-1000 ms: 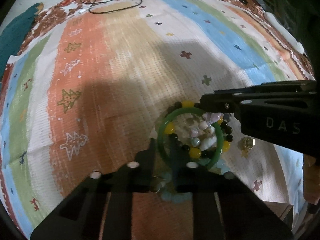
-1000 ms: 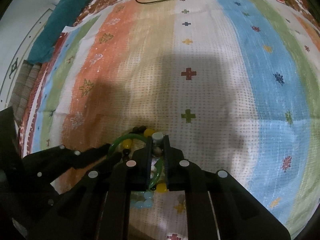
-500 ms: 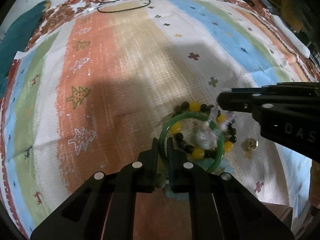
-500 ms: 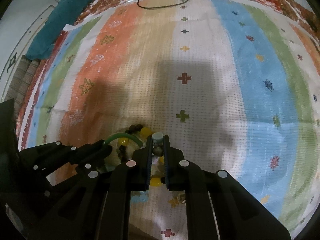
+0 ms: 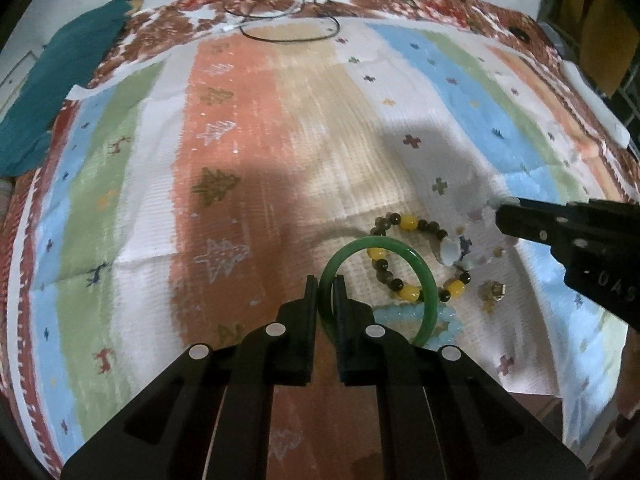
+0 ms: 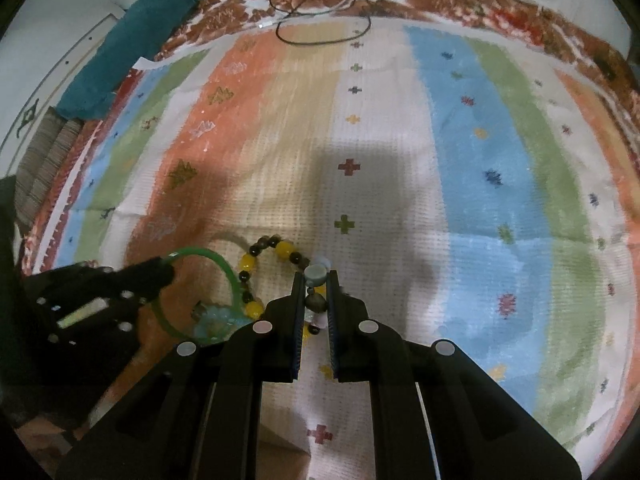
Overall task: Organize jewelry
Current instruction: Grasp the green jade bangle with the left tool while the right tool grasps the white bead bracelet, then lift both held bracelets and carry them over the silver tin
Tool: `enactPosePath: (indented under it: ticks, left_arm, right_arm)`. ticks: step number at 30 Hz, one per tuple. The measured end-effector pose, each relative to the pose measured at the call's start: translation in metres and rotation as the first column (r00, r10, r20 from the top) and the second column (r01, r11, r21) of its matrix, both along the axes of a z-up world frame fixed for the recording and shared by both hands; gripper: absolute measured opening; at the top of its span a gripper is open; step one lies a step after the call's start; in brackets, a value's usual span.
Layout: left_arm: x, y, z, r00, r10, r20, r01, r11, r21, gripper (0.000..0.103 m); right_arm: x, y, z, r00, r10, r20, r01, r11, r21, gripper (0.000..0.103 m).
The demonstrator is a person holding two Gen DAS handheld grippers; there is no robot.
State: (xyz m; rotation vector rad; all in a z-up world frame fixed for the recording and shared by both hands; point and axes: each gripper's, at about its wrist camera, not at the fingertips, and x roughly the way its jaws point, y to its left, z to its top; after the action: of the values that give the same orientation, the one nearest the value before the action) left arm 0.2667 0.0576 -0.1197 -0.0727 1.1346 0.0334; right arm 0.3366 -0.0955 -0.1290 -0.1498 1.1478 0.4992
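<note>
My left gripper (image 5: 326, 284) is shut on the rim of a green bangle (image 5: 424, 276) and holds it just above the striped cloth; the bangle also shows in the right wrist view (image 6: 224, 268). My right gripper (image 6: 314, 280) is shut on a pale mixed-bead bracelet (image 6: 316, 274), which hangs from its tip in the left wrist view (image 5: 456, 250). A yellow-and-dark bead bracelet (image 5: 408, 222) lies under the bangle. A light blue bead bracelet (image 5: 448, 320) and a small gold ring (image 5: 494, 292) lie close by.
The striped cloth (image 5: 260, 140) covers the whole surface. A black cord (image 5: 288, 28) lies at its far edge. A teal cloth (image 5: 60, 92) lies at the far left. A white bar (image 5: 592, 100) lies along the right edge.
Both grippers have lifted and drawn apart. The green bangle has come up off the pile with the left gripper; the pale bracelet has moved right with the right gripper.
</note>
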Motion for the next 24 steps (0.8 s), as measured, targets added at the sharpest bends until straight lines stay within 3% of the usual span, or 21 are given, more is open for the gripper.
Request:
enactPosePath:
  ticks: [16, 24]
  left_arm:
    - [-0.041, -0.001, 0.051, 0.993, 0.056, 0.108, -0.057, 0.998, 0.009, 0.007]
    - [-0.060, -0.008, 0.065, 0.989, 0.068, 0.129, -0.067, 0.998, -0.010, 0.007]
  right_arm:
    - [-0.040, -0.014, 0.048, 0.987, 0.025, 0.156, -0.038, 0.996, 0.077, 0.011]
    - [-0.062, -0.017, 0.058, 0.975, 0.036, 0.219, -0.048, 0.998, 0.046, 0.011]
